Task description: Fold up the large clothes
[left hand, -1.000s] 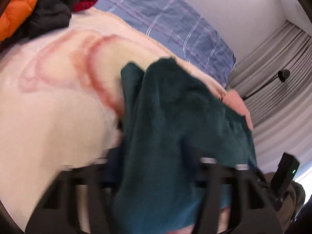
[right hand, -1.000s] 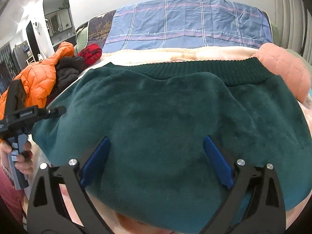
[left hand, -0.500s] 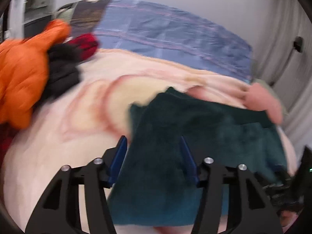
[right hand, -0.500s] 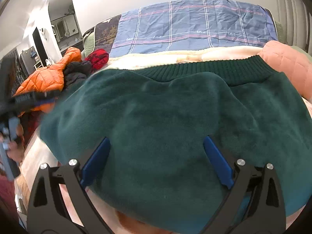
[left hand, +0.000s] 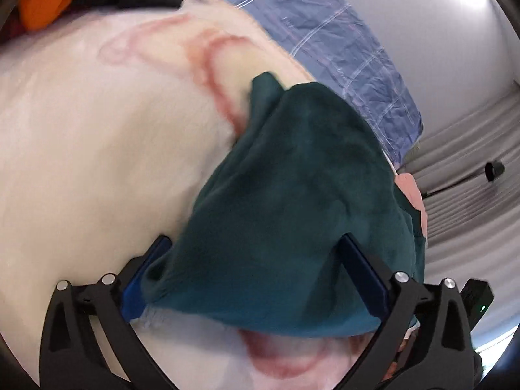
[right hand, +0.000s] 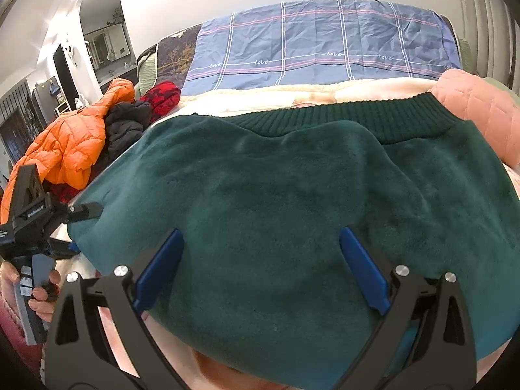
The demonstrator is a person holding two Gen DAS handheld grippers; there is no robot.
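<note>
Left gripper [left hand: 256, 273]: jaws spread wide, blue pads either side of the near edge of the green fleece garment [left hand: 292, 201]. Cloth lies between the fingers, not pinched; the view is blurred. The garment runs ahead and to the right of this gripper, over a cream blanket [left hand: 97, 146] with a red pattern.

Right gripper [right hand: 260, 266]: jaws also wide apart, holding nothing. The green fleece garment [right hand: 276, 195] lies flat beneath and ahead of it, ribbed hem [right hand: 341, 117] at the far side. To its left, the left gripper [right hand: 32, 224] sits at the garment's left edge, held in a hand [right hand: 39, 289].

Ahead-left: orange puffer jacket [right hand: 71, 143] and black jacket [right hand: 126, 126] piled together. Ahead-right: pink cushion [right hand: 477, 113] touching the hem. Beyond: blue plaid cover [right hand: 325, 45].
</note>
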